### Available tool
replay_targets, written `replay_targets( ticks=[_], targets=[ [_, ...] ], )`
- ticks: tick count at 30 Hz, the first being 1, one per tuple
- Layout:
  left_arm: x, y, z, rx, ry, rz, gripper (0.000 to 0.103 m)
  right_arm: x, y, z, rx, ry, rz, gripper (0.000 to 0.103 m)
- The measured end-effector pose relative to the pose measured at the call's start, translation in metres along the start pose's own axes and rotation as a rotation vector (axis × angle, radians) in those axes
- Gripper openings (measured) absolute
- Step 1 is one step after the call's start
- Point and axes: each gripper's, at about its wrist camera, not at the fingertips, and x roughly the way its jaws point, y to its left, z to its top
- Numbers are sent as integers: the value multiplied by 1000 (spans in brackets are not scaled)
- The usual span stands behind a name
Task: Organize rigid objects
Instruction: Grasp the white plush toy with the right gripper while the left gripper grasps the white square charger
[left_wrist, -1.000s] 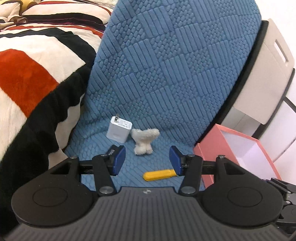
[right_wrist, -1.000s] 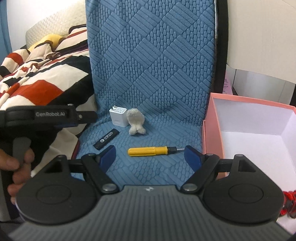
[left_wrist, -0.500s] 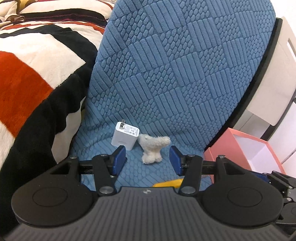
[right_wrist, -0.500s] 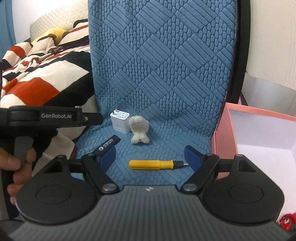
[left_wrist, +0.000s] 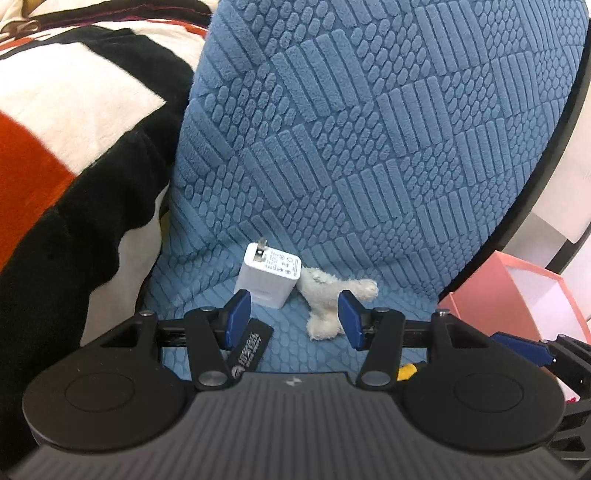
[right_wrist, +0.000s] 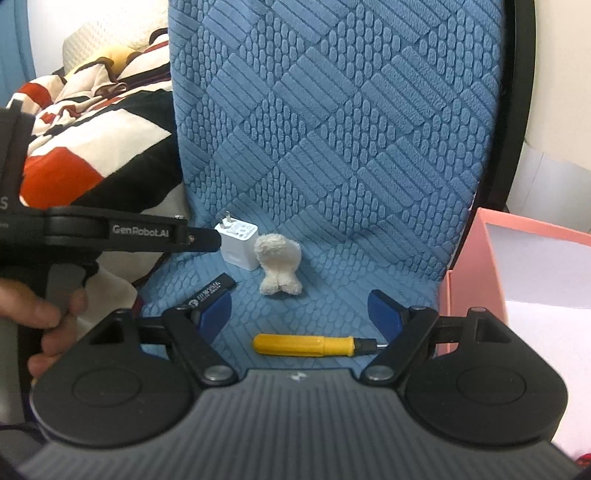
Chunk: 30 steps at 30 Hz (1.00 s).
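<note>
Left wrist view
- Left gripper (left_wrist: 293, 314): jaws partly apart, nothing between the blue pads; it hangs low over the blue seat cover (left_wrist: 369, 147).
- Charger (left_wrist: 271, 278): white, prongs up, lying on the seat just beyond the left pad.
- Plush toy (left_wrist: 325, 299): small and off-white, touching the charger's right side, just beside the right pad.
- Black stick (left_wrist: 253, 347): flat, with white lettering, partly hidden under the left pad.
- Screwdriver (left_wrist: 406, 371): only a bit of yellow handle shows behind the right linkage.
- Box (left_wrist: 517, 295): pink with a white inside, right of the seat.
- Blanket (left_wrist: 74, 147): striped white, black and red, left of the seat.

Right wrist view
- Right gripper (right_wrist: 301, 312): jaws wide apart and empty, above the seat cover (right_wrist: 332, 129).
- Screwdriver (right_wrist: 310, 344): lies crosswise on the seat below and between the pads, tip towards the right pad, untouched.
- Black stick (right_wrist: 214, 290): near end hidden behind the left pad.
- Charger (right_wrist: 238, 243) and plush toy (right_wrist: 279, 264): side by side further back.
- Left gripper's body (right_wrist: 110, 232): reaches in from the left, held by a hand (right_wrist: 40, 317); its tip overlaps the charger's edge.
- Box (right_wrist: 524, 288): open, at the right edge.
</note>
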Motion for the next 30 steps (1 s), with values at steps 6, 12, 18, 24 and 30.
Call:
replay_targets(
  ticks=[6,12,18,24,30],
  targets=[
    [20,4,4,-4,32,6,59,18,-6,5,0,36,-6,83],
    [35,19,12,-64,45,-27,59,38,-17,10,3,62,5,83],
    [54,26,14,-126,88,-71,59,57,-21,15,-54,60,-9,93],
    [63,22,16,-113,80,-53,59,83,-24,14,-48,98,58,93],
    [71,25,19,-100,69,-12,60,102,-5,11,-59,100,152,89]
  ],
)
